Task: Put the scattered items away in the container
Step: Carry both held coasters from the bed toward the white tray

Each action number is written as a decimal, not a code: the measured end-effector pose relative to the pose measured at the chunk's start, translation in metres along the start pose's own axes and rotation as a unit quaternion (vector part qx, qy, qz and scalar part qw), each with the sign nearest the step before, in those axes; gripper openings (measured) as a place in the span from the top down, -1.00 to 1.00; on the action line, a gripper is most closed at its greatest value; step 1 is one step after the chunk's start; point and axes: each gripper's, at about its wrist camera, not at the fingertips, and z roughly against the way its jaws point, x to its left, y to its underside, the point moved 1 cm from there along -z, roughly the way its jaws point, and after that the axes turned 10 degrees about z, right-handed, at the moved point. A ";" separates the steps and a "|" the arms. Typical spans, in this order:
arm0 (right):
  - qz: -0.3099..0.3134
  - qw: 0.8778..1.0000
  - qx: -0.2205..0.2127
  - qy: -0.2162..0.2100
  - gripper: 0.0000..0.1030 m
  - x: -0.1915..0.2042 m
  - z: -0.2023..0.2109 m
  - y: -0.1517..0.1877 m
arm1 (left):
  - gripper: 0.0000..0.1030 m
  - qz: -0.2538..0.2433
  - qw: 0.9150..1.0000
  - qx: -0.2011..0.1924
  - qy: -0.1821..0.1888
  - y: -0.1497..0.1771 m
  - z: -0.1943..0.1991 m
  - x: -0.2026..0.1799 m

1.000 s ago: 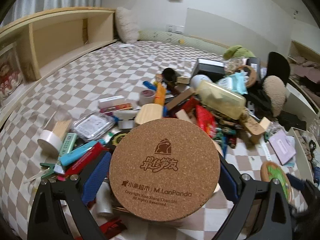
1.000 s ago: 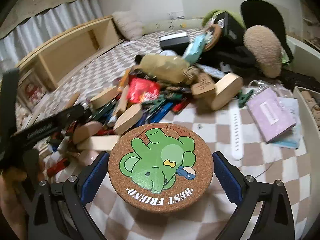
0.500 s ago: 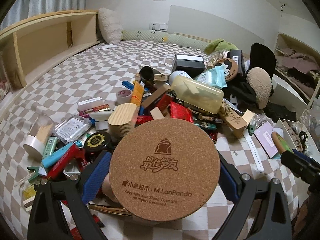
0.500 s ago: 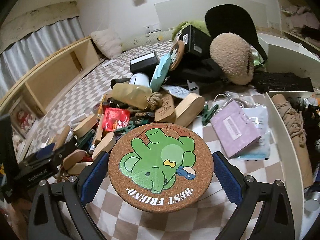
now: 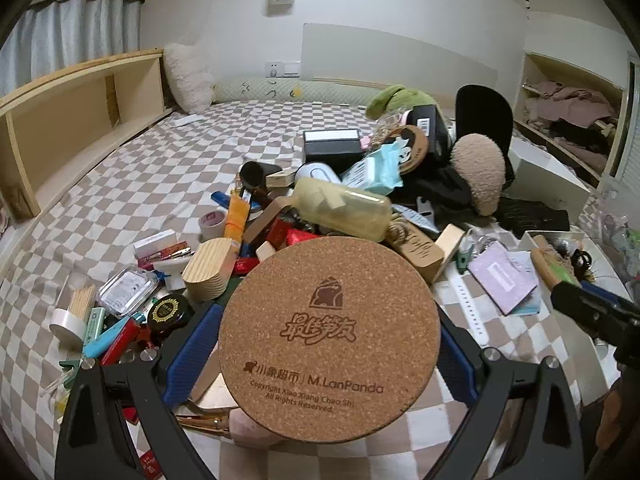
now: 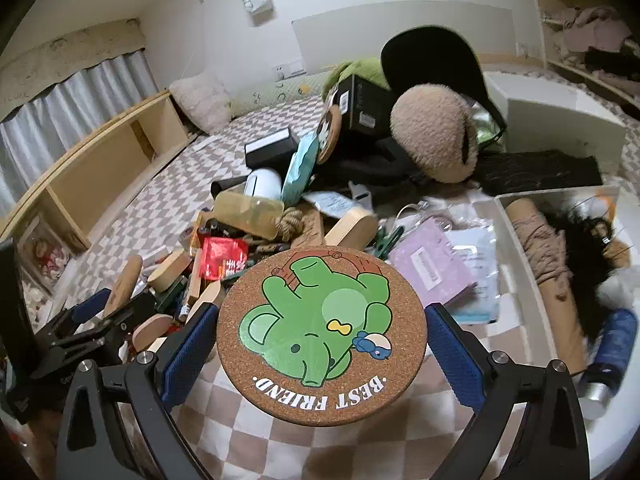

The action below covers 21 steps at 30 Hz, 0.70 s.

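Observation:
My left gripper [image 5: 328,336] is shut on a round cork coaster [image 5: 332,312] with brown printed text, held flat between the blue pads [image 5: 192,344]. My right gripper [image 6: 322,336] is shut on a second cork coaster [image 6: 320,320] with a green elephant and "BEST FRIEND" on it. Both hang above a checkered bed [image 5: 160,168]. A pile of scattered items lies beyond them, including a yellow translucent box [image 5: 344,208] and a wooden block [image 5: 210,268]. The white container [image 6: 524,264] sits just right of the right gripper and holds a brown roll [image 6: 548,256] and a blue bottle [image 6: 612,340].
A plush toy [image 6: 432,140], a black cap [image 6: 432,60] and black boxes [image 6: 364,104] stand behind the pile. A purple booklet [image 6: 428,268] lies next to the container. Wooden shelves [image 5: 72,116] run along the left. In the right wrist view the left gripper's body [image 6: 92,320] is at the left.
Both cameras have risen and tilted up, showing more wall. The right gripper has swung right with its coaster; the white container is now in view beside it. Both coasters stay gripped.

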 end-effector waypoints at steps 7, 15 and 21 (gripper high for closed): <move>0.008 1.000 -0.002 0.021 -0.95 -0.011 0.022 -0.004 | -0.90 -0.006 1.000 -0.006 0.008 0.002 0.014 -0.019; 0.011 0.999 -0.009 0.038 -0.95 -0.029 0.053 -0.007 | -0.90 -0.012 0.999 -0.009 0.032 0.002 0.024 -0.051; 0.005 0.998 -0.012 0.059 -0.95 -0.055 0.075 -0.007 | -0.90 -0.021 0.999 -0.008 0.046 0.003 0.028 -0.078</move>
